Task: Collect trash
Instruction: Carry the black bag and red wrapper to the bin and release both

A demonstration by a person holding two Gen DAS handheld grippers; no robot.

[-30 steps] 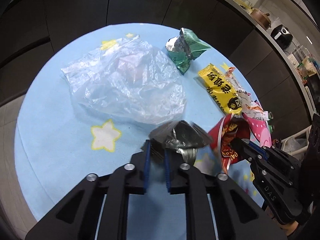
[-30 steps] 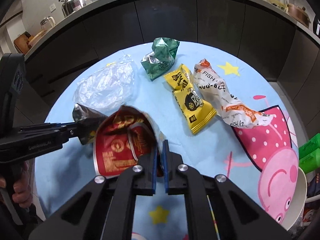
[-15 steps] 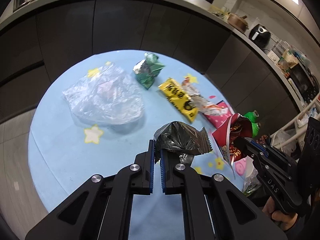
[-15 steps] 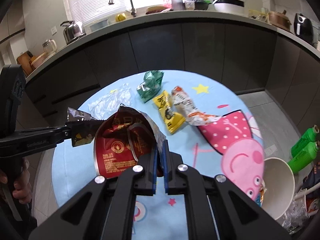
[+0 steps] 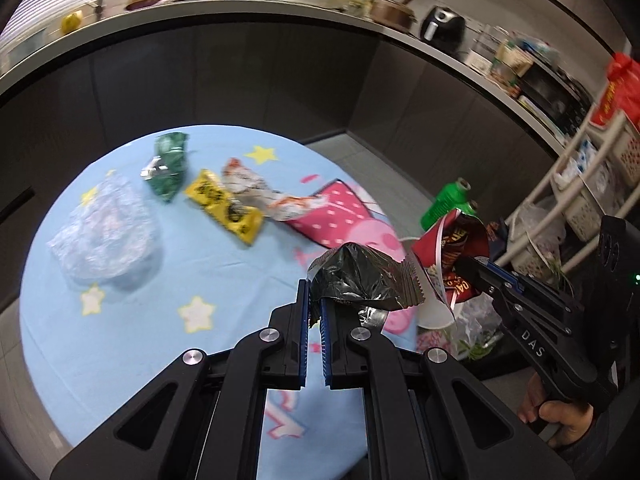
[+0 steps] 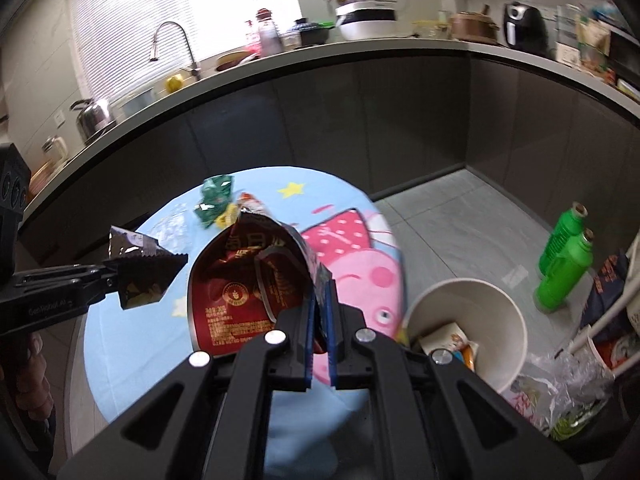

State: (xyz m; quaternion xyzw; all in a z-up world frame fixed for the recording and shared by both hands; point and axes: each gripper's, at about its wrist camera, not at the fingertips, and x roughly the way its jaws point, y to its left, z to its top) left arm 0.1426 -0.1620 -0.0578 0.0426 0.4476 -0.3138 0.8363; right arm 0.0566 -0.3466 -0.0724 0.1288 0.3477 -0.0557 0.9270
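My left gripper (image 5: 315, 300) is shut on a dark silver wrapper (image 5: 360, 276) and holds it in the air above the round blue table (image 5: 120, 344). My right gripper (image 6: 320, 292) is shut on a red snack bag (image 6: 244, 292), held up near the table's right edge, beside a white bin (image 6: 500, 320) with trash in it. On the table lie a clear plastic bag (image 5: 104, 232), a green wrapper (image 5: 168, 168), a yellow wrapper (image 5: 224, 208) and a white-orange wrapper (image 5: 264, 196). The left gripper (image 6: 108, 276) with the dark wrapper (image 6: 140, 276) shows in the right wrist view.
Two green bottles (image 6: 564, 264) stand on the floor right of the bin. A white rack (image 5: 580, 184) and loose bags (image 6: 560, 392) are at the far right. Dark cabinets and a cluttered counter (image 6: 360, 48) curve behind the table.
Both grippers have lifted their wrappers off the table and swung right and up. The bin, bottles and rack have come into view.
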